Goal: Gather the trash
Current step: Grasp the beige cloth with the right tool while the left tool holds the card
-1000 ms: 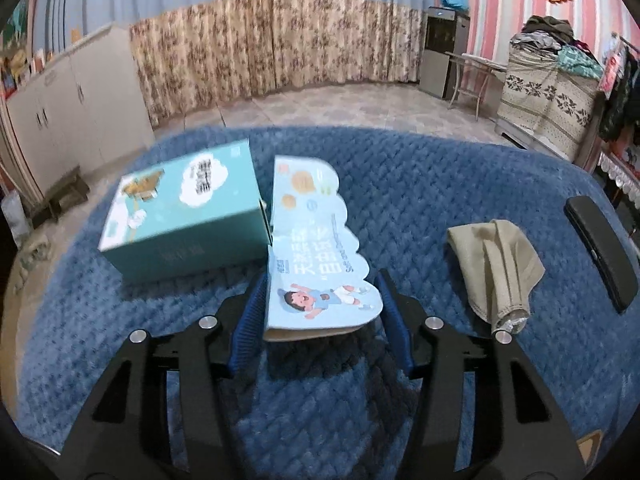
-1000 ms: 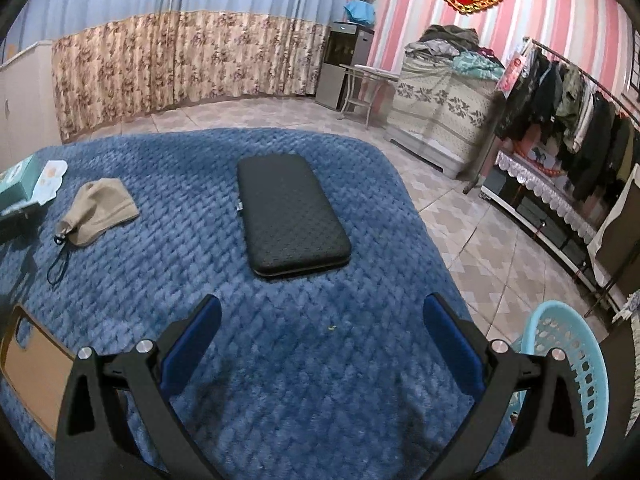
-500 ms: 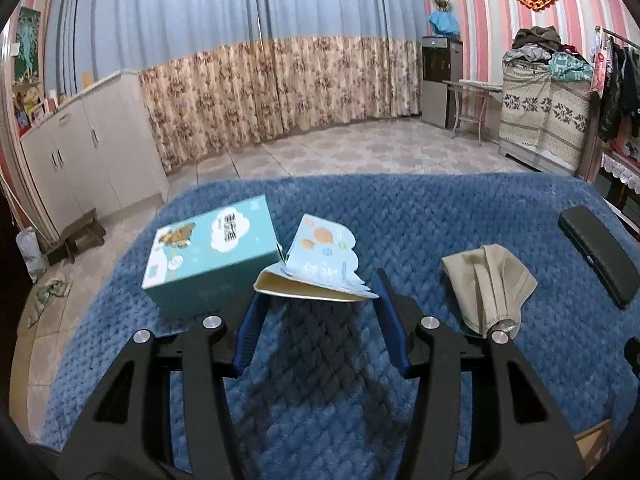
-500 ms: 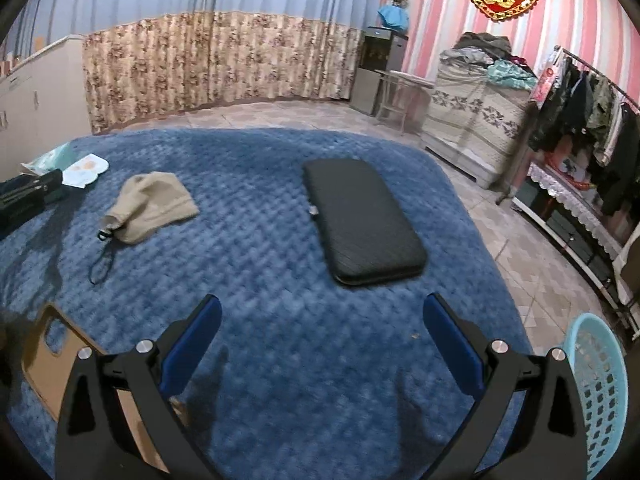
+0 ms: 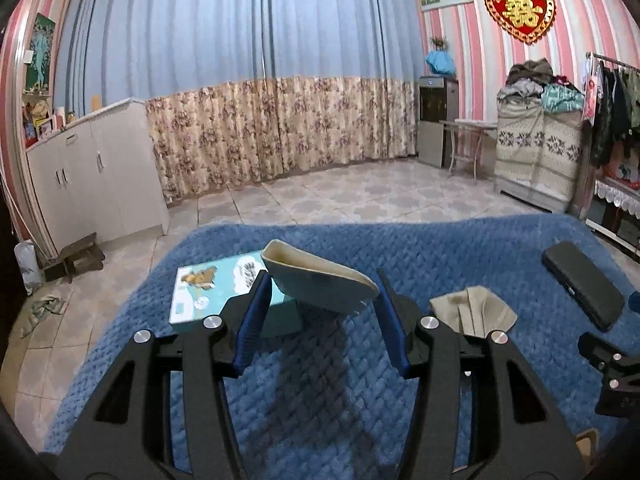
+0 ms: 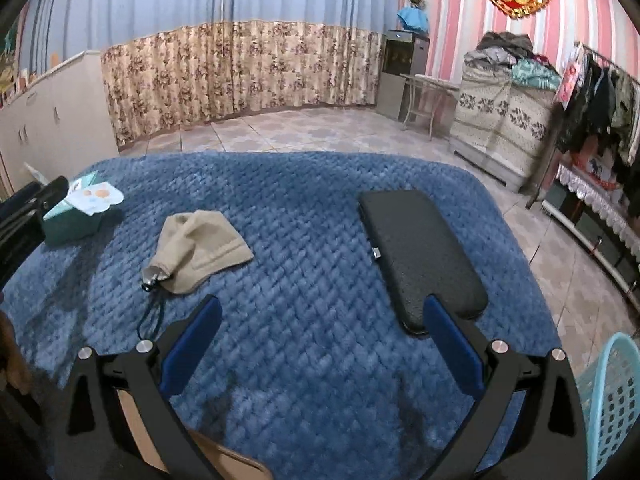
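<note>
Cardboard, a scalloped printed card [image 5: 320, 286], is clamped between the pads of the left gripper [image 5: 320, 320] and held clear of the blue blanket [image 5: 320, 400], its long axis crosswise. The turquoise basket [image 6: 608, 396] is seen low at the right gripper's [image 6: 320, 344] side, past the bed edge. That gripper's jaws stand apart, empty.
</note>
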